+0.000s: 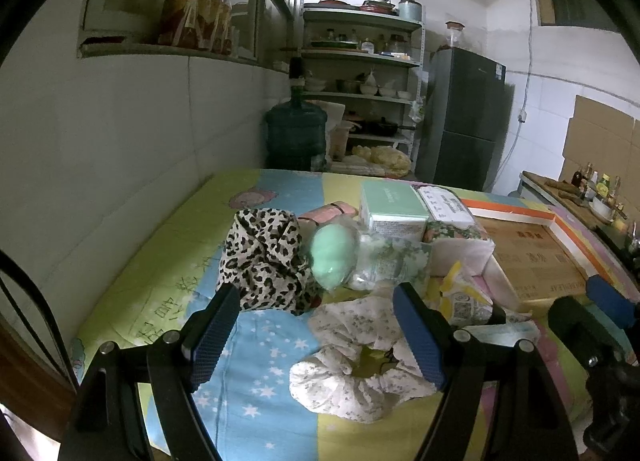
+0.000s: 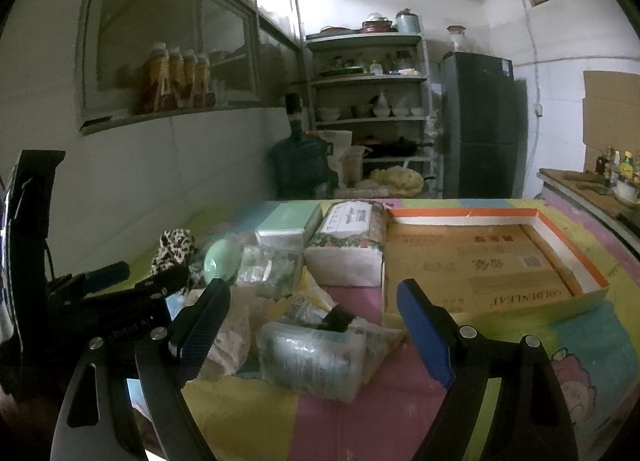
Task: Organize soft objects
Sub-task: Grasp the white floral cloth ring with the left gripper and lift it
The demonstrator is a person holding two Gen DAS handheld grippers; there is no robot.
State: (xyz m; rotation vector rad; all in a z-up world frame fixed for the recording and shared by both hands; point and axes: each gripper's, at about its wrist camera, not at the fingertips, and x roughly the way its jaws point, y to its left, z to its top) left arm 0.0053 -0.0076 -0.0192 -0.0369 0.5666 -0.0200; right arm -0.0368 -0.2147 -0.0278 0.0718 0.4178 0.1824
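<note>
A: Near the table's front edge, left wrist view. Left gripper [image 1: 316,337] spread wide, holding nothing, hovering over the white floral scrunchie [image 1: 352,377], which lies flat on the patterned cloth [image 1: 256,381]. One finger looks to sit above the scrunchie's right side; contact not clear.

B: Other soft goods?

A: Leopard-print fabric [image 1: 264,257] bunched toward the middle, touching a green sponge in a clear bag [image 1: 332,257]. Behind them a green tissue box [image 1: 392,205] and a floral tissue pack [image 1: 456,229]. Yellow-printed packet [image 1: 464,293] just right of the scrunchie. Open cardboard tray [image 1: 532,253] along the right side.

B: Right wrist view?

A: Right gripper [image 2: 312,329] also wide, empty. Between its fingers sits a clear-wrapped tissue packet [image 2: 316,357] near the front edge, with a black clip-like item [image 2: 338,319] resting on its back. The tray [image 2: 492,265] is empty, just beyond the right finger. Left gripper [image 2: 116,281] visible at the left, close by.

B: Risks?

A: My judgement: the slick wrap may squirm out of a shallow pinch. The black item could tumble off when the packet lifts. The scrunchie is limp, so a grasp may drag the cloth with it. Both grippers work the same crowded patch and could knock each other or the pile.
</note>
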